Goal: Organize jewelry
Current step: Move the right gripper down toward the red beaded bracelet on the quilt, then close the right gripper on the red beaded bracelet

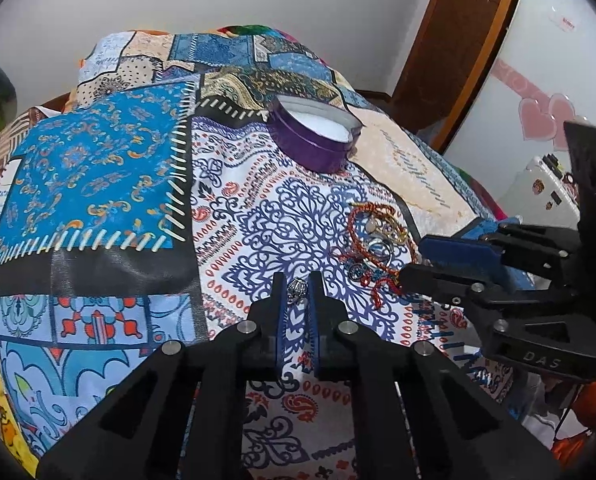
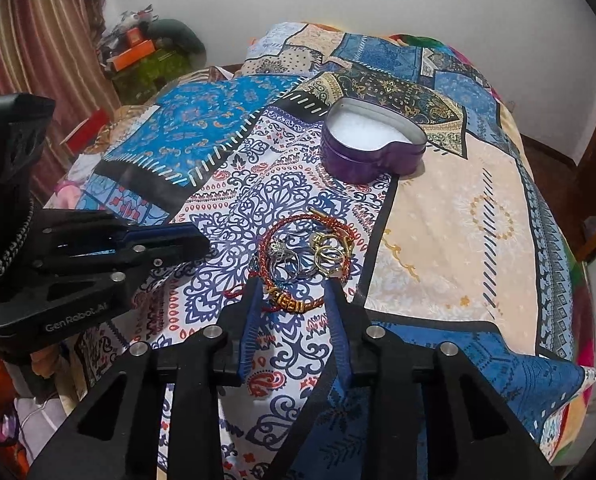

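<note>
A pile of jewelry (image 1: 373, 240) lies on the patterned bedspread: red cord bracelets, silver and gold rings; it also shows in the right wrist view (image 2: 305, 256). My left gripper (image 1: 298, 285) is shut on a small silver ring (image 1: 298, 289), just left of the pile. My right gripper (image 2: 292, 290) is open, its fingers on either side of a red beaded bracelet (image 2: 294, 303) at the pile's near edge. An open purple heart-shaped tin (image 1: 317, 136) with a white lining stands beyond the pile, also seen in the right wrist view (image 2: 371, 148).
The bed is covered by a patchwork spread (image 1: 98, 184). A wooden door frame (image 1: 457, 40) stands to the right. Boxes and clutter (image 2: 138, 56) lie beside a striped curtain (image 2: 38, 40) at the left.
</note>
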`<state>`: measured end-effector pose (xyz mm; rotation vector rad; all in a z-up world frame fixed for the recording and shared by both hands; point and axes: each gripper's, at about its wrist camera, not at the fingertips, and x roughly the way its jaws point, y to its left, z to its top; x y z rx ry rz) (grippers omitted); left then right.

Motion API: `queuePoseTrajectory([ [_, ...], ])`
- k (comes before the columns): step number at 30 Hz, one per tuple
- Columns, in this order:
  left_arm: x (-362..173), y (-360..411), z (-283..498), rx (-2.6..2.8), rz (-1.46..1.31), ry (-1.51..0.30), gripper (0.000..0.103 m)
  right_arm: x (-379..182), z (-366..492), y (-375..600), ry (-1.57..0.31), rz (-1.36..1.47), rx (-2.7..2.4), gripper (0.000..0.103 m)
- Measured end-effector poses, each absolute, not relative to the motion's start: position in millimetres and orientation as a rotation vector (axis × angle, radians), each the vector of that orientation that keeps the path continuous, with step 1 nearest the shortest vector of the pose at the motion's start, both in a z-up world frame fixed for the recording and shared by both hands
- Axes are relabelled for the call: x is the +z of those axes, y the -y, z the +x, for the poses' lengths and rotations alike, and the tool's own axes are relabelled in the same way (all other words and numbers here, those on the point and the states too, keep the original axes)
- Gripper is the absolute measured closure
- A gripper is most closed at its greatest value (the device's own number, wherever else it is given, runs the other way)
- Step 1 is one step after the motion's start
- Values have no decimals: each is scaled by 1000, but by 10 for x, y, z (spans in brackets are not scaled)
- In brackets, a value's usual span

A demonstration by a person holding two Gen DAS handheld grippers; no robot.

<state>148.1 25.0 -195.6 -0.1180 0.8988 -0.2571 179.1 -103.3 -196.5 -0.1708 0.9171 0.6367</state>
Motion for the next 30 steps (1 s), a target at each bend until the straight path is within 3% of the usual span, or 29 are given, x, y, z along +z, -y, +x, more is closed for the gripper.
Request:
queuePoseTrajectory([
  [4, -1882, -312, 1452, -244, -135, -879, 94, -1967, 1790, 1002, -919, -175, 645, 81],
  [15, -1812, -333, 1372, -224, -141, -856, 94, -2078, 1769, 914, -918, -239, 657, 82],
  [21, -1756, -332, 1351, -209, -128, -838, 94, -2081, 1749, 930, -889, -245, 649, 90],
  [22, -1740, -331, 1349, -209, -127, -835, 94, -2068, 1755, 944, -890, -235, 646, 97],
  [30, -1628, -304, 1320, -206, -119, -809, 94, -1880, 1701, 1018, -839, -194, 633, 97],
])
